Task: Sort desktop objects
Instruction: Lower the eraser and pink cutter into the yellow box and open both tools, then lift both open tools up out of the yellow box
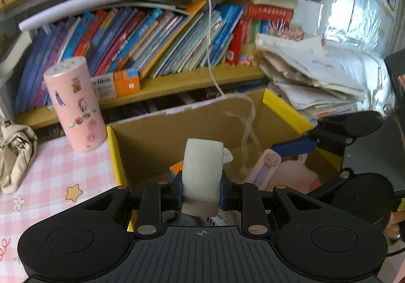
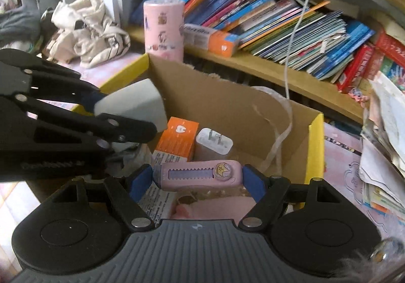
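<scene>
A white eraser block (image 1: 202, 174) stands upright in my left gripper (image 1: 201, 194), which is shut on it above the open cardboard box (image 1: 157, 136). From the right wrist view the eraser (image 2: 136, 103) and left gripper (image 2: 126, 116) hang over the box's left side. My right gripper (image 2: 198, 179) is shut on a pink utility knife (image 2: 200, 176), held lengthwise between the blue pads over the box (image 2: 227, 105). In the left wrist view the knife (image 1: 265, 166) and right gripper (image 1: 298, 166) sit at the right.
The box holds an orange carton (image 2: 177, 141), a white plug charger (image 2: 214, 143) and something pink. A pink sticker-covered cylinder (image 1: 76, 103) stands left of it, with a crumpled cloth bag (image 1: 15, 156) beyond. Leaning books (image 1: 152, 40), a paper stack (image 1: 316, 75) and a hanging cable (image 1: 208, 29) lie behind.
</scene>
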Demonstrator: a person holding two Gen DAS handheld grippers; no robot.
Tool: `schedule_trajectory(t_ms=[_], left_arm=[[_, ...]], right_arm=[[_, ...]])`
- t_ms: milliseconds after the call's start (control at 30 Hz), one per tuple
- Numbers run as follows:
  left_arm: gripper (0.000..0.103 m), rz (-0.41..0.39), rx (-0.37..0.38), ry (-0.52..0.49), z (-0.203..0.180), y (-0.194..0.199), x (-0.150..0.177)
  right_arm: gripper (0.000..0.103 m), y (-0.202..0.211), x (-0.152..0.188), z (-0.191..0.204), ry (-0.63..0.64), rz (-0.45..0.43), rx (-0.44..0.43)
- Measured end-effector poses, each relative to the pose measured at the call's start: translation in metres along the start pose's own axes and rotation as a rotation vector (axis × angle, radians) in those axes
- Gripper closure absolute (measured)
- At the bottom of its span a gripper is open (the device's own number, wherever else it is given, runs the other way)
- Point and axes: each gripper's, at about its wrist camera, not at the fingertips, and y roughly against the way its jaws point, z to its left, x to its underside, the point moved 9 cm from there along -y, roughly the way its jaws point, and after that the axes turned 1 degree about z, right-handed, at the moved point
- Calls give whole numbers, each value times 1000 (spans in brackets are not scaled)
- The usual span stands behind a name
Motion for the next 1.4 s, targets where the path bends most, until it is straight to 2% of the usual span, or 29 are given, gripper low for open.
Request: schedule_trajectory(t_ms=[167,500,567,633,800,933,1267,1400], left_arm=[[78,-4,-6,-11,2,-6,-4],[74,-18,-30,-15,0,-7,-6],[67,-35,-38,-13,0,-3,-6],[51,-64,-42,-11,0,4,-8],[30,-122,-69,-15,-2,22,-13],[23,-155,-91,-3,-4,37,-14],[18,-204,-119,17,-12,74,-5],[16,-226,-129,25,-15,90,1]], right_arm=[[26,-13,2,1,9,54,-15],[26,-13,4,1,-4,82,-15],[26,-11,4,1,-14,76,-11],[22,-7,3,0,-28,64,-12],[18,9,-2,1,-50,15,-11],[17,22,-4,4,-55,-19,-5],[16,52,3,14,-71,-82,14],[12,65,7,18,-77,-107,40]])
